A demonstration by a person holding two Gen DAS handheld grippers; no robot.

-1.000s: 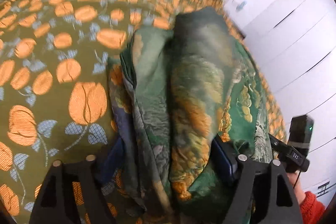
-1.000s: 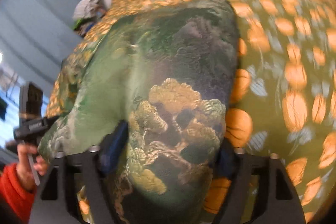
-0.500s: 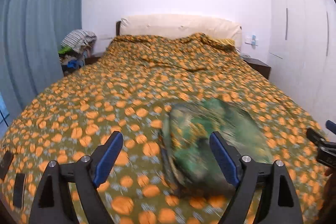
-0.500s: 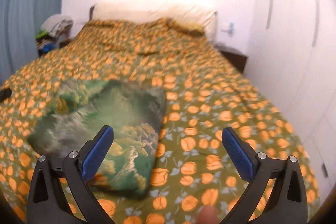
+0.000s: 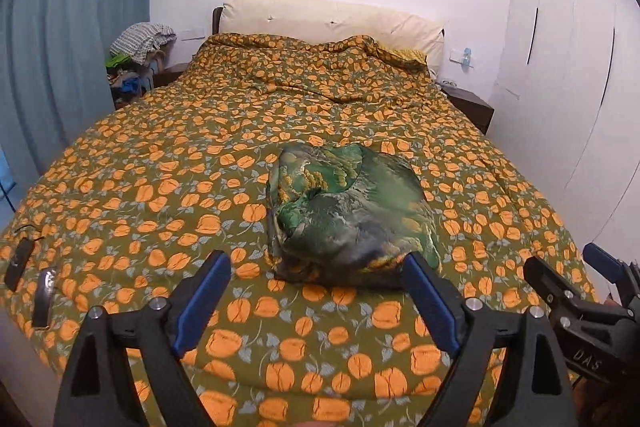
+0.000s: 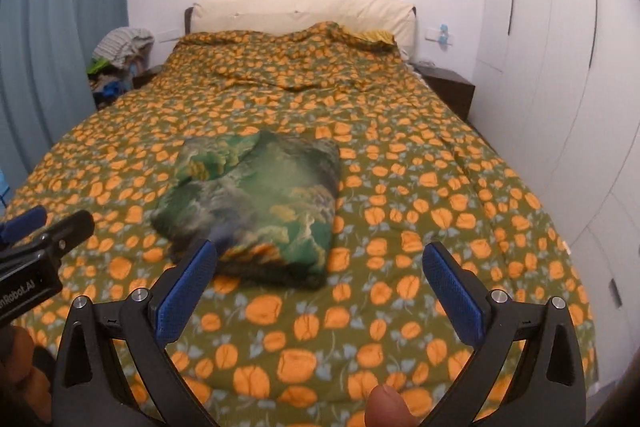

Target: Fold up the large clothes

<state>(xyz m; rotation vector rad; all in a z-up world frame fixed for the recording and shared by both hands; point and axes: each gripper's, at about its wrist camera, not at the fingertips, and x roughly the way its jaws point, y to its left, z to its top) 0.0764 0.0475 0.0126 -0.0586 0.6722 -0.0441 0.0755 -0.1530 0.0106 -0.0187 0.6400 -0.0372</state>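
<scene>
From the left wrist camera, the left gripper (image 5: pixel 316 287) hangs above the near part of the bed (image 5: pixel 168 195), its two blue-padded fingers (image 5: pixel 200 301) spread wide and still opening, with nothing pinched between them. Only the orange-flowered green bedspread shows in the gap. Just beyond the fingertips lies the folded green garment (image 5: pixel 352 211), a thick, rumpled bundle with a gold and grey pattern, resting on the bedspread a little right of the middle of the bed. Neither pad touches it. At the right edge the right gripper (image 5: pixel 576 287) comes into view, one blue pad and a black body. Two dark flat objects (image 5: pixel 30 279) lie on the bedspread near the left edge. Behind the bed stand a cream headboard (image 5: pixel 332 19), a pile of clothes (image 5: pixel 140 47) by the blue curtain (image 5: pixel 64 39), and a dark nightstand (image 5: pixel 472 105) beside white wardrobe doors (image 5: pixel 568 75).

From the right wrist camera, the right gripper (image 6: pixel 320 287) has its blue pads held far apart with nothing between them but bedspread. The folded garment (image 6: pixel 256 203) lies ahead and to the left, just past the left fingertip and not touching it. The left gripper (image 6: pixel 44 231) juts in at the left edge, held by a hand (image 6: pixel 20 359). A fingertip (image 6: pixel 386 407) shows at the bottom edge
</scene>
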